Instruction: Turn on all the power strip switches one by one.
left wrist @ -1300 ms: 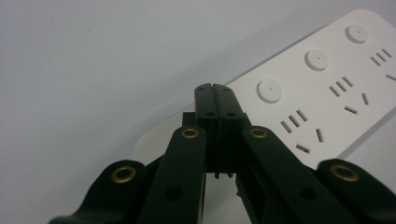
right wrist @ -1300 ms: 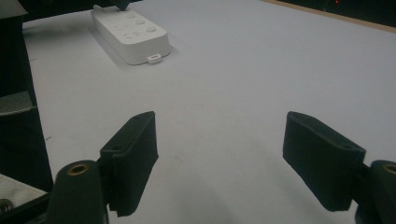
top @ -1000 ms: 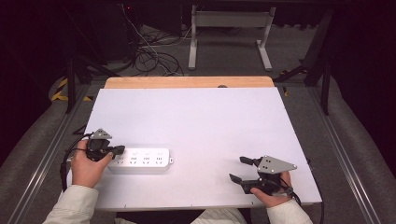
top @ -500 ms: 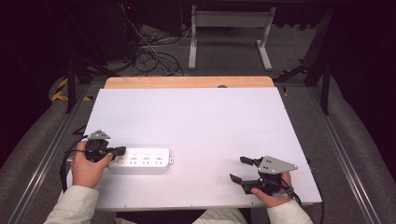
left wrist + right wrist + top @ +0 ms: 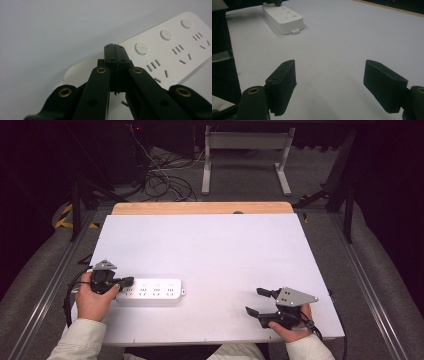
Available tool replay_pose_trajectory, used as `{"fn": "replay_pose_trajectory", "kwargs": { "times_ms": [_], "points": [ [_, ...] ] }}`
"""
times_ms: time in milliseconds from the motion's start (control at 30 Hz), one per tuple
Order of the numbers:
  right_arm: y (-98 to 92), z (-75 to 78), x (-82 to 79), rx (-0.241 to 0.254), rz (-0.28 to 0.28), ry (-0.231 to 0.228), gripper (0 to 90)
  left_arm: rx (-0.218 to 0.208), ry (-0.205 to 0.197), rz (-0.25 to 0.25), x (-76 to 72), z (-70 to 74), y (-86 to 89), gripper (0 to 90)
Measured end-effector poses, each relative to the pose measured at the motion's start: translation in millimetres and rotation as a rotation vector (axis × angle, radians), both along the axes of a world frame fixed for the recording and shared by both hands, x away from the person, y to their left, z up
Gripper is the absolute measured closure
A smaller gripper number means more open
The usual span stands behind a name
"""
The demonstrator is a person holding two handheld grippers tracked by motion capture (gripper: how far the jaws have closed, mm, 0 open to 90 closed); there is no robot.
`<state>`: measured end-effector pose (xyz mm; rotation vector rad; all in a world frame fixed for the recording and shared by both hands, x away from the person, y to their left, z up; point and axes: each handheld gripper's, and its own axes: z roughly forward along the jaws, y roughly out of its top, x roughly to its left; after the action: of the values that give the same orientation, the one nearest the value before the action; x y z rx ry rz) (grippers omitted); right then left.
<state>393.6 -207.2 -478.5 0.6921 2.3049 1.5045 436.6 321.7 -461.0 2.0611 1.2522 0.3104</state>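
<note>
We are resting our left gripper (image 5: 125, 282) at the near left of the table (image 5: 210, 250), its jaws pressed fully together with nothing between them, tips lying on the left end of the power strip (image 5: 150, 292); from the left gripper view the closed tips (image 5: 114, 53) are sitting just short of the first round button. The white strip is lying flat, long side running left to right, near the table's near edge. We are judging it rigid, fairly light, and smooth-shelled, so likely to slide on the white tabletop if pushed from one end; the best hold would be across its narrow width, pads on the two long side walls, away from the buttons. Further right, well apart from the strip, our right gripper (image 5: 258, 302) is hovering near the near right corner with jaws spread wide and empty.
</note>
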Motion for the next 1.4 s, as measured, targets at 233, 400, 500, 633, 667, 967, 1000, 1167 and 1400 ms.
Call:
{"fn": "replay_pose_trajectory", "kwargs": {
  "times_ms": [233,400,500,633,667,967,1000,1167,1400],
  "points": [
    [-0.5,0.4,0.2,0.001,-0.001,-0.002,26.6,0.080,-0.097,0.006,-9.0,9.3,-13.1,90.0],
    [-0.6,-0.3,1.8,-0.001,-0.004,0.005,26.6,0.032,-0.130,-0.040,-11.4,19.7,-18.6,90.0],
    [0.0,-0.4,1.4,0.000,-0.002,0.005,26.6,0.046,-0.134,-0.062,-12.2,21.3,-26.6,90.0],
    [-0.5,-0.1,0.7,0.002,-0.002,0.003,26.5,0.043,-0.144,-0.085,-11.8,21.2,-32.1,90.0],
    [-0.4,-0.3,0.9,0.002,-0.002,0.004,26.5,0.033,-0.136,-0.089,-11.7,20.1,-34.1,90.0],
    [-0.5,-0.1,1.0,0.003,-0.001,0.004,26.5,0.059,-0.123,-0.087,-7.8,10.0,-39.1,90.0],
    [-0.4,-0.2,0.9,0.003,-0.001,0.004,26.5,0.059,-0.125,-0.089,-7.4,9.4,-38.7,90.0],
    [-0.5,0.0,0.9,0.004,-0.002,0.003,26.5,0.055,-0.114,-0.090,-5.8,4.6,-39.6,90.0],
    [-0.7,0.0,1.0,0.002,-0.001,0.002,26.5,0.069,-0.118,-0.090,-4.2,1.8,-39.5,90.0]
  ]
}}
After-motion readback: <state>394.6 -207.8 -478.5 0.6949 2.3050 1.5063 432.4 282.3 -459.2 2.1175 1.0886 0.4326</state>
